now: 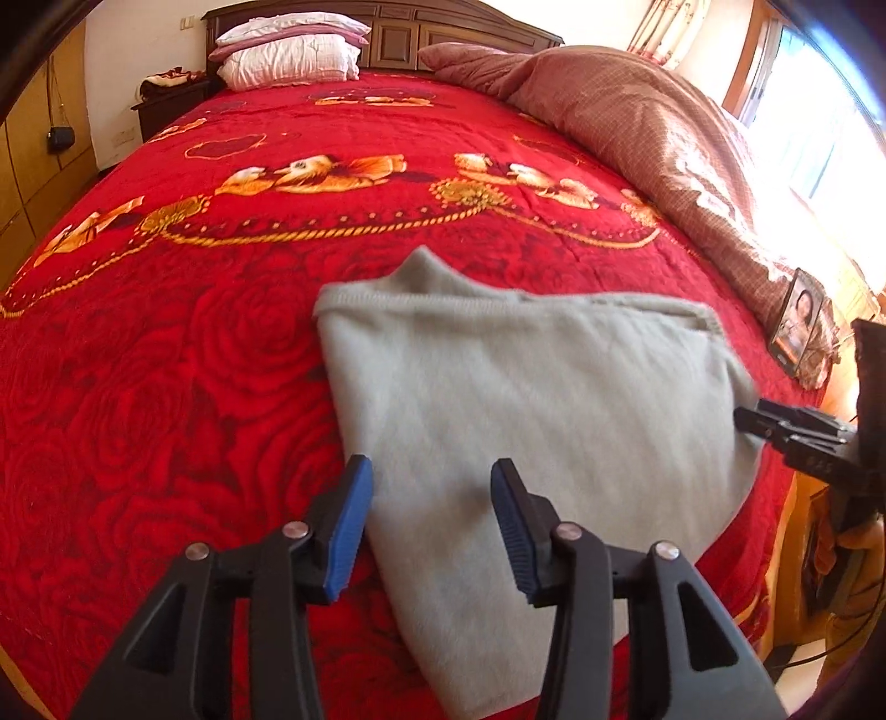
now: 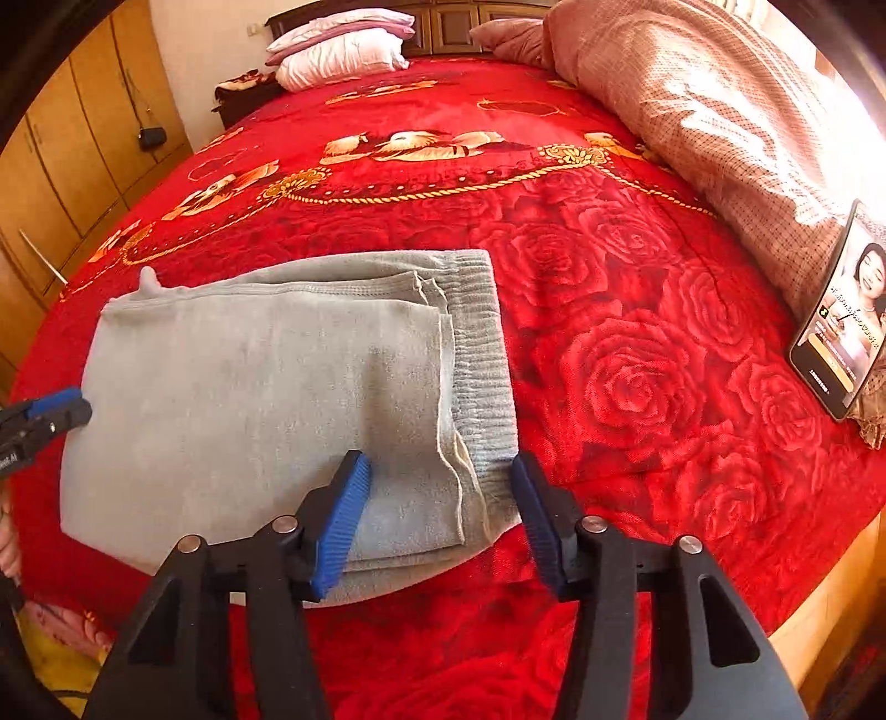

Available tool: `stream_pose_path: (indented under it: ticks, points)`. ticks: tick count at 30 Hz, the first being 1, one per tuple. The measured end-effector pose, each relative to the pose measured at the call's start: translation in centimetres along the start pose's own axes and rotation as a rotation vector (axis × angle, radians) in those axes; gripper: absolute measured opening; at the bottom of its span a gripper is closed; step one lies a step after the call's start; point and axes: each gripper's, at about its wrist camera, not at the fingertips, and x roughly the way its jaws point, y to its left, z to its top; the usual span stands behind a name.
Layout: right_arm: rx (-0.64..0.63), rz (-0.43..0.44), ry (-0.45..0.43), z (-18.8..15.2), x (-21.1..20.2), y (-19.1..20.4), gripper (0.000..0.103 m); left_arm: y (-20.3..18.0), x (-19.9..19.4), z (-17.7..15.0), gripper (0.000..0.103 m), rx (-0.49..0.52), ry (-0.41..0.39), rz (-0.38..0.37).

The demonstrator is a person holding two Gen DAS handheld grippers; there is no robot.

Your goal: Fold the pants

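Grey pants lie folded into a flat stack on the red bed cover. In the right wrist view the pants show their ribbed waistband along the right side. My left gripper is open and empty, just above the stack's near left edge. My right gripper is open and empty, over the stack's near right corner by the waistband. The right gripper also shows in the left wrist view at the stack's right edge. The left gripper shows at the left edge of the right wrist view.
A pink-brown duvet is heaped along the bed's right side. A phone leans against it. Pillows are stacked at the dark headboard. Wooden wardrobes stand on the left. The bed's foot edge is near me.
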Motion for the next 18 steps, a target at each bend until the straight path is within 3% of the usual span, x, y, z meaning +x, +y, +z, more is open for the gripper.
stream_pose_path:
  ticks: [2, 9, 18]
  points:
    - [0.014, -0.004, -0.003, 0.0, -0.2, -0.1, 0.054, 0.3, 0.2, -0.5, 0.05, -0.007, 0.012, 0.022]
    - [0.071, -0.019, -0.027, -0.7, -2.3, -0.1, 0.054, 1.6, -0.5, -1.5, 0.05, -0.075, 0.024, -0.022]
    - [0.098, 0.043, -0.077, -2.5, -5.8, 1.8, 0.054, 1.9, -1.3, -2.4, 0.053, -0.107, 0.028, -0.039]
